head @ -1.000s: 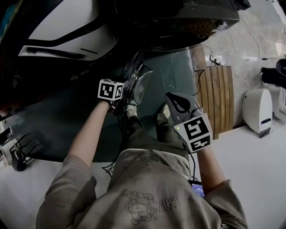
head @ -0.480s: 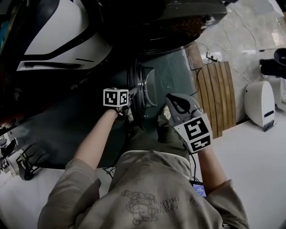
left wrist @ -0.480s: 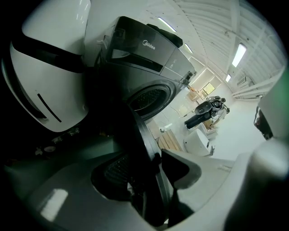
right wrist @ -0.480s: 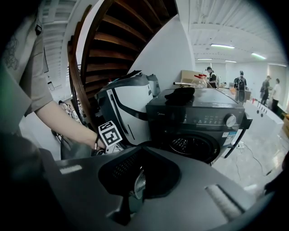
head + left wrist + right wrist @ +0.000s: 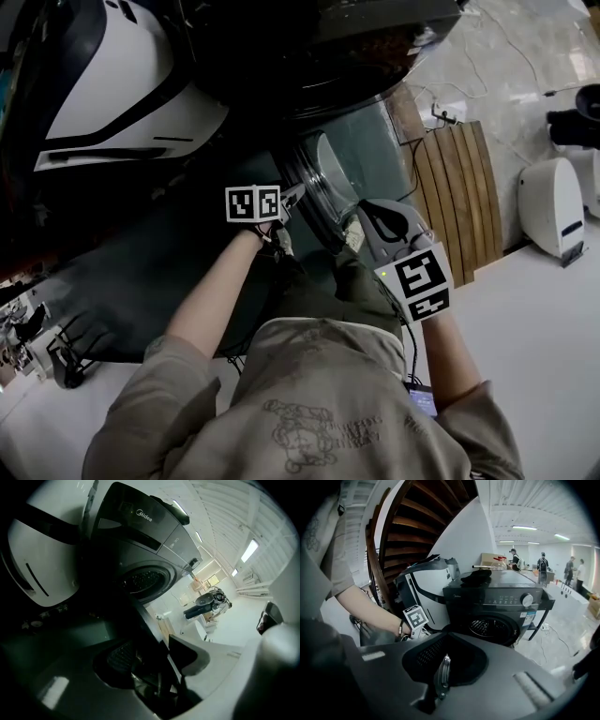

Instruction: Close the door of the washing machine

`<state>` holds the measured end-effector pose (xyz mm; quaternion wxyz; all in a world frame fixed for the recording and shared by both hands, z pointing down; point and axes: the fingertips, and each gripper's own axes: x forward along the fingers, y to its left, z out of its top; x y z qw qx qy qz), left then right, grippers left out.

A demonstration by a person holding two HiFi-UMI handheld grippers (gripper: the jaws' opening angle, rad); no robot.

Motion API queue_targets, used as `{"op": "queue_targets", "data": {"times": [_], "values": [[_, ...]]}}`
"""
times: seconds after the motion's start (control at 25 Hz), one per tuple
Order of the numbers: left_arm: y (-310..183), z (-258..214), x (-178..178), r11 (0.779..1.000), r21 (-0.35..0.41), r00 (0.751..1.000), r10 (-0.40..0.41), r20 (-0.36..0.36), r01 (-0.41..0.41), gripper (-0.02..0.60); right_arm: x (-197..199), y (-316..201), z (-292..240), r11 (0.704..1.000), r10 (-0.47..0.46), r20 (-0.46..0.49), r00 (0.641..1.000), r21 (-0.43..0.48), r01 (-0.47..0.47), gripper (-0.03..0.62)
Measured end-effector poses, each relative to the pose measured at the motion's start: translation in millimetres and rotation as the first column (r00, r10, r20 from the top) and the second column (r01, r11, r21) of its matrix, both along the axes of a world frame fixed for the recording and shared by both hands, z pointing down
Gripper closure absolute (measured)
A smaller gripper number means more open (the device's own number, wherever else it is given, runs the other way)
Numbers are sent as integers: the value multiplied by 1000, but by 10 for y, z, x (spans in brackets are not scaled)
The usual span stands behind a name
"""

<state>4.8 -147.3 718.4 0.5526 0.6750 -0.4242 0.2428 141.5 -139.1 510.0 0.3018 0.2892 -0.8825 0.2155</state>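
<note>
Washing-machine door [image 5: 326, 187], round and dark-rimmed with a glass bowl, stands part open in front of the dark grey front-loading washing machine [image 5: 375, 37] on the far side of the scene. Its free edge reaches toward the near side. Over the last second it has swung from pointing near-left to leaning right, so its glass is turned more toward the drum mouth [image 5: 494, 627]. The closing swing is under way, but the door is well short of the machine's front.

The left gripper [image 5: 289, 197] lies against the door's left, outer face and has followed it rightward. In the left gripper view its jaws look drawn together with nothing between them, pushing rather than clasping, though that view is dark. The right gripper [image 5: 366, 214] hangs just right of the door, its jaws narrow and empty.

I judge the push must go on until the latch catches, and the right gripper may need to clear the door's path.
</note>
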Motion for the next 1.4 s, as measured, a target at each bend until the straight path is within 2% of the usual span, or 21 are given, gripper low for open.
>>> {"op": "queue_targets", "data": {"times": [0.24,0.52,0.68,0.8,1.0,1.16,1.4], "values": [[-188,-12,239,997,0,995,-77,-60,78,350,274,-54,76,999,39,-10,999,-11,-39,565],[-485,-17,511,981,4,972,-192,-131,195,341,513,-120,145,997,70,-9,998,-20,-70,565],[-676,-39,632,968,8,950,-244,-194,250,341,636,-192,191,996,88,-14,996,-21,-89,565],[-804,-54,711,964,-2,931,-256,-259,265,344,706,-222,235,995,99,-16,995,-28,-99,565],[-1049,-73,810,955,-6,903,-283,-323,297,344,756,-263,341,994,103,-24,994,-44,-104,565],[-1248,-80,842,931,-8,867,-342,-362,364,353,727,-319,407,993,106,-21,994,-54,-107,565],[-1437,-64,890,912,-40,834,-390,-391,408,354,644,-382,436,993,102,-13,995,-55,-103,565]]}}
